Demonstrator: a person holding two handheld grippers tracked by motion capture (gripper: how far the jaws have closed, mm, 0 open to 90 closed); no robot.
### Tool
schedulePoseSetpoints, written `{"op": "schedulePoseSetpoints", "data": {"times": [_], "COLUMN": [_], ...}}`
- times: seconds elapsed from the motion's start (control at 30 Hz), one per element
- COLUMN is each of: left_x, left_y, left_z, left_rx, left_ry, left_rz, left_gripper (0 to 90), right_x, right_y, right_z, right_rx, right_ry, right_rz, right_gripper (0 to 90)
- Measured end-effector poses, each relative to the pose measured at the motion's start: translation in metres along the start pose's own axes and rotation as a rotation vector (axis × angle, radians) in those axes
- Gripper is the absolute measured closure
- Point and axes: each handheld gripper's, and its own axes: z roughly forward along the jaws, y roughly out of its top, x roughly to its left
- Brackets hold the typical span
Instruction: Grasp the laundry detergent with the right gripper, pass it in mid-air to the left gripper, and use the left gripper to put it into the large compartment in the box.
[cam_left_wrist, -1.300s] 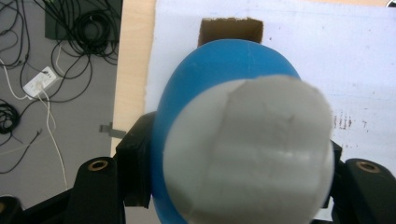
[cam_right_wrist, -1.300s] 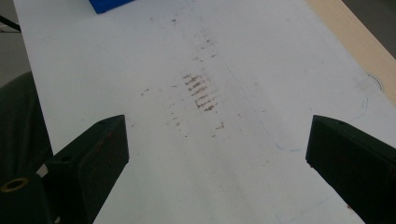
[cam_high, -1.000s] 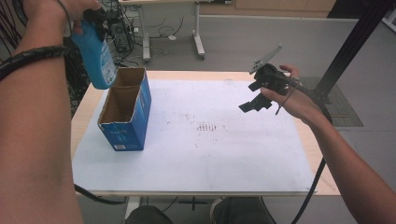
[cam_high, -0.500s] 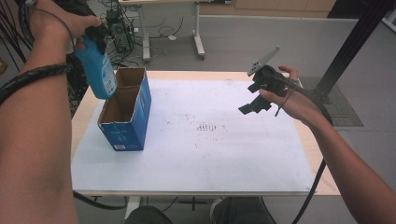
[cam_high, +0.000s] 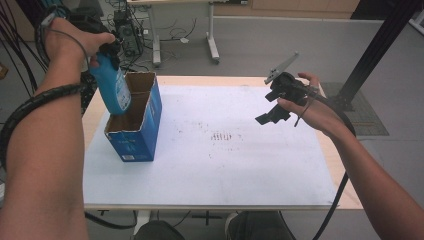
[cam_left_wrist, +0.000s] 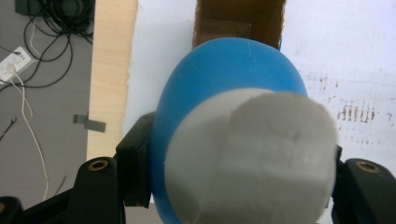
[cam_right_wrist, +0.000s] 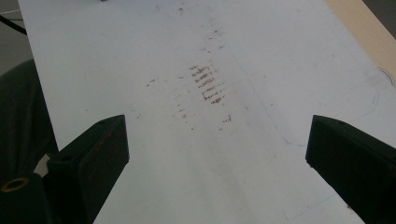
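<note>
We had the left tongs (cam_high: 107, 52) clamped on the blue bottle (cam_high: 114, 87), its base dipping into the open box (cam_high: 145, 127) at the desk's (cam_high: 300, 200) left, so easing straight down looked wise, right tongs (cam_high: 272, 114) wide open.

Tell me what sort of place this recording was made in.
Probably a lab or workshop. A wooden table with a white sheet stands on grey floor, cables trail at the left, a computer tower sits under another desk, and a black frame post rises at right.
</note>
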Motion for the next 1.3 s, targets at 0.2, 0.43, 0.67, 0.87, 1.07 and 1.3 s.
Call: {"op": "schedulePoseSetpoints", "data": {"times": [0.2,0.43,0.67,0.87,1.07,1.3], "left_x": [-0.002,-0.007,-0.009,-0.012,-0.013,-0.017], "left_y": [-0.003,-0.006,-0.009,-0.011,-0.014,-0.018], "left_z": [0.017,0.037,0.061,0.079,0.094,0.115], "left_rx": [0.013,0.023,0.037,0.042,0.037,0.049], "left_ry": [-0.01,-0.017,-0.01,0.005,-0.004,0.012], "left_rz": [0.0,0.012,0.021,0.043,0.049,0.068], "left_gripper": [36.1,36.1,36.0,36.1,36.1,36.1], "right_x": [0.0,0.002,0.002,0.002,0.002,0.002], "right_y": [-0.002,-0.004,-0.006,-0.007,-0.009,-0.011], "right_z": [0.0,0.002,0.005,0.008,0.011,0.014], "right_rx": [0.002,0.007,0.012,0.025,0.033,0.04], "right_ry": [-0.001,0.002,0.004,0.005,0.006,0.009], "right_rz": [0.001,0.001,0.004,0.004,0.008,0.011], "right_gripper": [5.9,5.9,5.9,5.9,6.0,6.0]}}
